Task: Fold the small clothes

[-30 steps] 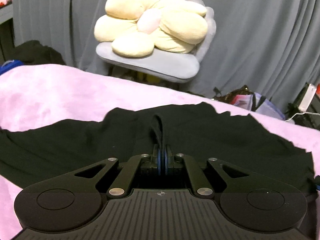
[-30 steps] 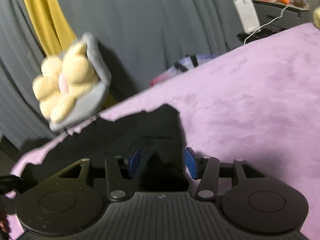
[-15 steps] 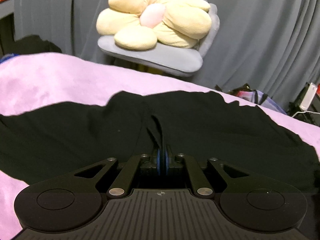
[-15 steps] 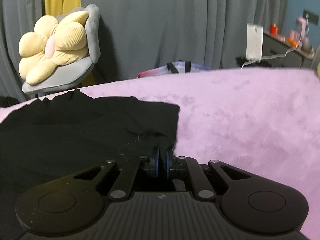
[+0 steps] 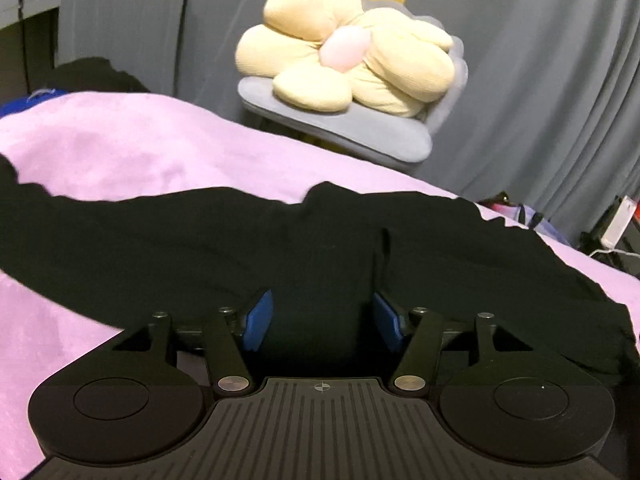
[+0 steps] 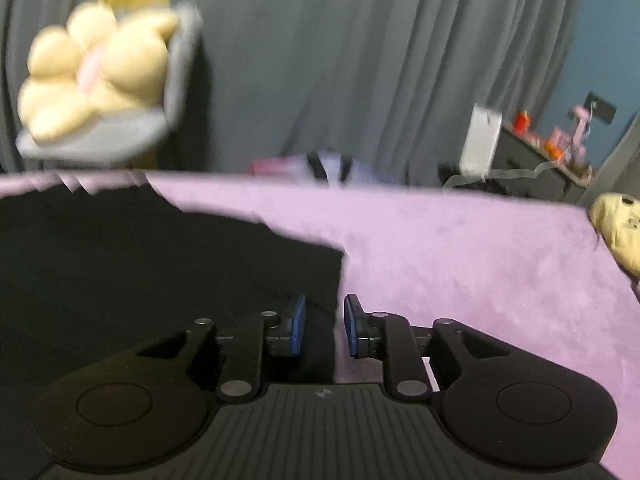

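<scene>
A black garment (image 5: 200, 240) lies spread across the pink blanket (image 5: 120, 152). In the left wrist view my left gripper (image 5: 320, 322) is open, its blue pads wide apart, with black cloth lying between them. In the right wrist view the garment (image 6: 140, 264) fills the left side, its right edge running down to my right gripper (image 6: 324, 326). That gripper is open with a narrower gap, and the garment's edge lies between the pads. The pink blanket (image 6: 460, 264) is bare to the right.
A grey chair with a cream flower cushion (image 5: 344, 68) stands beyond the bed's far edge, before grey curtains. Bags (image 6: 320, 164) and a dark dresser with small items (image 6: 540, 148) are at the back right. A yellow plush (image 6: 620, 228) lies at the right edge.
Both grippers were shut on the garment half a second ago and have now opened, letting the cloth go. The garment lies flatter on the blanket.
</scene>
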`<action>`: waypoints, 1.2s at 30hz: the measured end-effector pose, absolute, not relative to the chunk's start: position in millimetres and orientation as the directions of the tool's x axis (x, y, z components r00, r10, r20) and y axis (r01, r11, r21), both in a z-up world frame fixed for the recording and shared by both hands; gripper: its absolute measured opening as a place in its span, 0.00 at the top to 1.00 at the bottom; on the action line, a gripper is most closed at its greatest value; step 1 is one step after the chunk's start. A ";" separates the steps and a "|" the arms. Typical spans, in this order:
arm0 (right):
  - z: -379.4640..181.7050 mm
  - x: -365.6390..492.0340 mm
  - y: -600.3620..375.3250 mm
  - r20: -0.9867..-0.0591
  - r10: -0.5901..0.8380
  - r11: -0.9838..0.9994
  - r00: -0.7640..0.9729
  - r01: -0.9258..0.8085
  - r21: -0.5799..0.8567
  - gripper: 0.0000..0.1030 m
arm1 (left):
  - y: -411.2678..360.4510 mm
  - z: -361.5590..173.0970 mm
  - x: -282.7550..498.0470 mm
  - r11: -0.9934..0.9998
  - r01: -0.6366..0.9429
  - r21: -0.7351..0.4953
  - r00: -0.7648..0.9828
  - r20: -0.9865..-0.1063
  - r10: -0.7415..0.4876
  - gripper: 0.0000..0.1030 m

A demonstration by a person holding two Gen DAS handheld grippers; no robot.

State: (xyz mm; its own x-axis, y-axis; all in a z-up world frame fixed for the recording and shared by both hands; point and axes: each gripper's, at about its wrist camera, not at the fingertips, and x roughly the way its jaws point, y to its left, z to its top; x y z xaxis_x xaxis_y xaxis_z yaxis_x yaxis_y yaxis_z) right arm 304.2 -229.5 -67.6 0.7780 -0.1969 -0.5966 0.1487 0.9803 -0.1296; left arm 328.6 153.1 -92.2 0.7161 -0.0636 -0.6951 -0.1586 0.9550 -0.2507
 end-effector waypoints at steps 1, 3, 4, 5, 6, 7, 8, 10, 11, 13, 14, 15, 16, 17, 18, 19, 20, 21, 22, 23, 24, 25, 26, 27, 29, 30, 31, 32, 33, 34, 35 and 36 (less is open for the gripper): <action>-66.1 302.8 -223.6 -0.598 -0.142 0.990 0.789 0.106 -0.095 0.80 | 156.7 -91.8 327.1 0.947 -0.161 -0.279 0.717 -0.692 -0.082 0.42; -71.0 305.1 -211.6 -0.636 -0.041 0.999 0.771 0.017 -0.043 0.80 | 158.8 -88.8 325.4 0.934 -0.169 -0.316 0.719 -0.687 -0.103 0.40; -76.5 307.5 -206.4 -0.658 -0.034 0.999 0.752 -0.002 -0.053 0.80 | 159.2 -87.9 325.2 0.929 -0.167 -0.329 0.717 -0.687 -0.115 0.36; -85.2 311.7 -203.4 -0.695 -0.029 0.998 0.719 -0.022 -0.065 0.80 | 160.0 -87.3 324.9 0.926 -0.163 -0.340 0.715 -0.688 -0.127 0.33; -98.9 319.6 -202.0 -0.763 -0.030 0.997 0.646 -0.039 -0.072 0.80 | 161.6 -86.7 324.3 0.922 -0.160 -0.352 0.714 -0.687 -0.139 0.33; -104.2 319.6 -203.5 -0.768 -0.029 0.997 0.640 -0.039 -0.070 0.80 | 164.9 -86.4 322.4 0.917 -0.163 -0.365 0.714 -0.685 -0.145 0.33; -101.1 316.1 -206.1 -0.752 -0.023 0.998 0.658 -0.032 -0.058 0.80 | 170.4 -85.7 319.3 0.906 -0.169 -0.387 0.718 -0.678 -0.155 0.33; -90.8 311.9 -211.1 -0.750 -0.013 1.000 0.661 0.004 -0.014 0.79 | 191.5 -84.3 308.0 0.874 -0.193 -0.447 0.738 -0.653 -0.171 0.30; -84.9 305.5 -214.7 -0.736 0.015 0.999 0.677 0.012 0.031 0.78 | 204.8 -83.0 300.8 0.856 -0.218 -0.469 0.753 -0.639 -0.158 0.26; -76.5 290.8 -219.3 -0.710 0.073 0.992 0.701 0.020 0.121 0.77 | 238.4 -80.8 285.0 0.820 -0.300 -0.488 0.779 -0.622 -0.085 0.25; -74.1 282.5 -219.3 -0.704 0.094 0.988 0.704 0.022 0.155 0.77 | 258.1 -81.6 277.3 0.797 -0.341 -0.499 0.790 -0.611 -0.045 0.25; -73.5 273.9 -219.8 -0.698 0.117 0.982 0.707 0.025 0.189 0.77 | 277.2 -83.1 270.6 0.772 -0.381 -0.509 0.795 -0.606 -0.007 0.25; -72.3 266.2 -219.3 -0.692 0.139 0.975 0.709 0.024 0.220 0.77 | 297.5 -85.2 264.6 0.743 -0.429 -0.514 0.792 -0.609 0.036 0.28; -72.1 258.7 -218.5 -0.687 0.158 0.969 0.709 0.022 0.246 0.77 | 318.5 -87.1 258.9 0.705 -0.482 -0.521 0.783 -0.616 0.081 0.31; -71.3 251.2 -215.9 -0.683 0.170 0.964 0.710 0.024 0.264 0.77 | 340.6 -89.5 252.8 0.657 -0.529 -0.538 0.778 -0.616 0.122 0.33; -70.6 244.1 -213.5 -0.681 0.181 0.959 0.709 0.025 0.282 0.77 | 361.9 -92.2 247.1 0.604 -0.566 -0.561 0.775 -0.613 0.156 0.34; -70.5 238.9 -211.9 -0.681 0.198 0.953 0.705 0.025 0.302 0.77 | 381.3 -94.9 242.2 0.547 -0.594 -0.590 0.771 -0.611 0.179 0.40; -70.4 234.6 -209.3 -0.682 0.205 0.949 0.702 0.028 0.314 0.77 | 401.5 -100.0 237.6 0.477 -0.607 -0.636 0.777 -0.601 0.187 0.43; -69.8 228.3 -206.9 -0.682 0.208 0.946 0.701 0.034 0.323 0.77 | 419.8 -106.9 234.2 0.401 -0.606 -0.687 0.787 -0.590 0.179 0.48; -70.1 227.3 -204.8 -0.681 0.215 0.942 0.700 0.034 0.333 0.77 | 436.3 -115.8 231.6 0.308 -0.602 -0.737 0.797 -0.581 0.166 0.57; -69.0 222.7 -201.2 -0.682 0.222 0.940 0.697 0.032 0.338 0.77 | 450.2 -124.5 229.3 0.209 -0.587 -0.782 0.810 -0.566 0.155 0.61; -68.6 221.3 -197.8 -0.685 0.223 0.941 0.693 0.030 0.336 0.77 | 461.0 -133.6 228.3 0.122 -0.565 -0.816 0.823 -0.548 0.149 0.63; -67.6 219.0 -194.1 -0.688 0.221 0.944 0.691 0.026 0.329 0.77 | 467.8 -140.5 229.5 0.075 -0.549 -0.832 0.831 -0.535 0.149 0.71; -66.8 217.8 -190.3 -0.691 0.217 0.947 0.690 0.023 0.320 0.77 | 472.0 -145.7 231.6 0.047 -0.548 -0.835 0.830 -0.537 0.153 0.76; -65.3 214.2 -185.2 -0.698 0.211 0.950 0.684 0.024 0.311 0.77 | 477.9 -152.1 240.1 0.014 -0.556 -0.831 0.823 -0.548 0.147 0.90; -65.4 213.2 -182.7 -0.702 0.211 0.951 0.680 0.024 0.308 0.77 | 479.7 -153.6 242.9 0.008 -0.552 -0.834 0.826 -0.545 0.140 0.91; -65.5 211.9 -180.5 -0.704 0.210 0.952 0.678 0.021 0.304 0.77 | 480.9 -153.0 245.2 0.010 -0.550 -0.835 0.828 -0.544 0.132 0.93; -65.1 210.0 -178.9 -0.706 0.207 0.955 0.678 0.018 0.297 0.77 | 480.2 -150.4 247.8 0.026 -0.552 -0.833 0.829 -0.545 0.127 0.94; -63.7 209.3 -178.6 -0.704 0.206 0.956 0.680 0.013 0.293 0.77 | 481.0 -144.7 247.2 0.066 -0.558 -0.827 0.827 -0.548 0.128 0.95; -62.3 205.7 -178.5 -0.701 0.205 0.957 0.683 0.011 0.291 0.77 | 480.4 -137.6 247.1 0.117 -0.567 -0.815 0.822 -0.553 0.135 0.95; -60.6 203.8 -179.7 -0.697 0.203 0.957 0.688 0.013 0.291 0.77 | 474.8 -126.2 249.9 0.186 -0.570 -0.800 0.821 -0.550 0.151 0.95; -58.7 201.5 -181.9 -0.689 0.205 0.954 0.695 0.013 0.298 0.77 | 468.6 -117.4 247.8 0.242 -0.565 -0.788 0.825 -0.541 0.164 0.95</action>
